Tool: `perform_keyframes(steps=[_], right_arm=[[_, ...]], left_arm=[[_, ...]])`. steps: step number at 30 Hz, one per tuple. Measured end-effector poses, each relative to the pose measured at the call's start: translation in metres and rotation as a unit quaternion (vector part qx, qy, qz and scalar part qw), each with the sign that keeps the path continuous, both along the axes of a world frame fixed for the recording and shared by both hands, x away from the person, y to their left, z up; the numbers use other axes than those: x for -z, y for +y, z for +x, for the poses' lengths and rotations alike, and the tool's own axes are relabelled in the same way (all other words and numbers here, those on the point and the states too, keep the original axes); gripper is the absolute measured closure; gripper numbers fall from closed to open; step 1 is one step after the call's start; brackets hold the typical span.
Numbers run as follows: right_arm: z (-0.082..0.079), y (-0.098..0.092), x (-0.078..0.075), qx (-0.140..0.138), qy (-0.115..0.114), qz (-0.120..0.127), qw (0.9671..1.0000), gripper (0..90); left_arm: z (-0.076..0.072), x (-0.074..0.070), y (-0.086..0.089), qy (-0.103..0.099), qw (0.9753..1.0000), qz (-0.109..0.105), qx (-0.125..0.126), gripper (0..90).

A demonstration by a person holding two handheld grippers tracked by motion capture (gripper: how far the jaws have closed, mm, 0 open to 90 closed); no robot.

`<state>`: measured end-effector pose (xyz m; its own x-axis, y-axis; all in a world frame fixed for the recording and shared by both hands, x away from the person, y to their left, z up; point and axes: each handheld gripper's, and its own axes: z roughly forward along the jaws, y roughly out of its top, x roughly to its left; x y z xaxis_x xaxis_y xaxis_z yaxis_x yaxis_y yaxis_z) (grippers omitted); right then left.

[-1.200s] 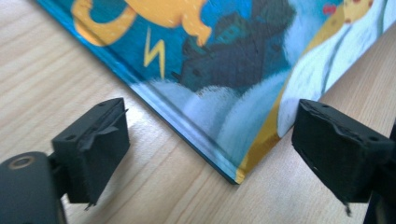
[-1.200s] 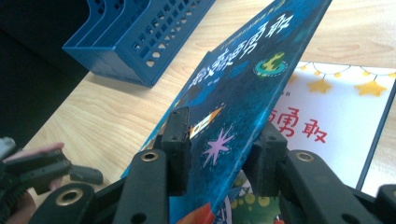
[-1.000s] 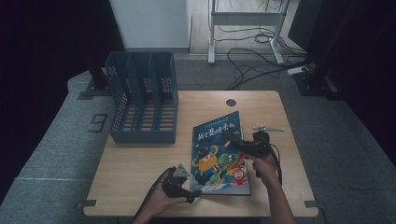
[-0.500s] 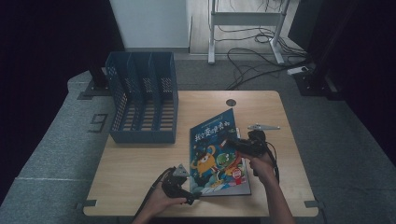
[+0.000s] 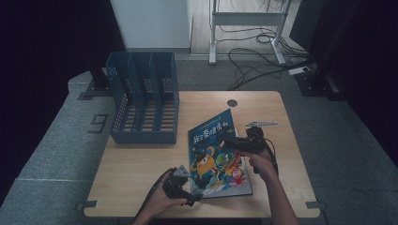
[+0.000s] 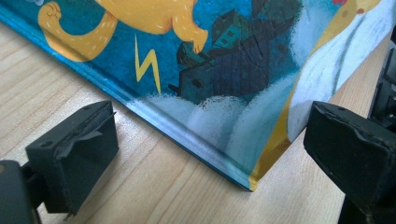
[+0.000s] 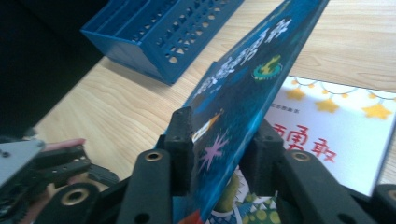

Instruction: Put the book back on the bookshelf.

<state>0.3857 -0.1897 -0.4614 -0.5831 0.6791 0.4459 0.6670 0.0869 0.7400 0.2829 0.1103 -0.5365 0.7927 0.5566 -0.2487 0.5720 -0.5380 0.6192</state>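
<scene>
- far left: the blue file rack (image 5: 143, 98) stands with its slots free, well apart from the work.
- near left: our left gripper (image 5: 191, 198) rests with jaws spread wide astride the near corner of the picture book (image 5: 217, 150); we keep it there as a stop.
- right: our right gripper (image 5: 233, 144) is clamped on the book's raised cover (image 7: 243, 100); we lift slowly, so nothing slips.
- beneath lies a second book (image 7: 341, 126).

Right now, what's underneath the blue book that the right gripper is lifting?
Under the raised blue book lies a second book with a white cover, yellow stars and red characters, flat on the table. Most of its cover stays hidden behind the blue one.
</scene>
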Motion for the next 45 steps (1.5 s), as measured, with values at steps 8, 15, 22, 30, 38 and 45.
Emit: perform_keyframes(steps=[8, 15, 22, 30, 38, 45], right_arm=[[0.019, -0.01, 0.012, 0.002, 0.03, 0.014, 0.9994, 69.6], [0.017, 0.0, 0.001, 0.001, 0.017, 0.001, 0.9999, 73.1], [0.012, 0.004, -0.005, 0.009, 0.005, -0.001, 0.9999, 74.0], [0.01, 0.005, -0.007, 0.011, -0.001, -0.001, 0.9999, 74.3], [0.005, 0.005, -0.012, 0.015, -0.019, -0.004, 0.9997, 74.4], [-0.006, 0.007, -0.028, 0.018, -0.075, -0.011, 0.9969, 74.5]], left_arm=[[-0.001, 0.002, -0.003, -0.004, 1.0, 0.006, 0.0, 2.7], [-0.002, 0.001, -0.003, -0.002, 0.9999, 0.012, -0.002, 1.4], [-0.004, -0.001, -0.005, -0.008, 0.9995, 0.031, 0.005, 1.1], [-0.006, -0.002, -0.006, -0.007, 0.9994, 0.034, 0.007, 0.3], [-0.007, 0.001, -0.012, -0.028, 0.9978, 0.06, -0.009, 1.0], [-0.002, 0.001, -0.01, -0.024, 0.9978, 0.051, -0.035, 2.0]])
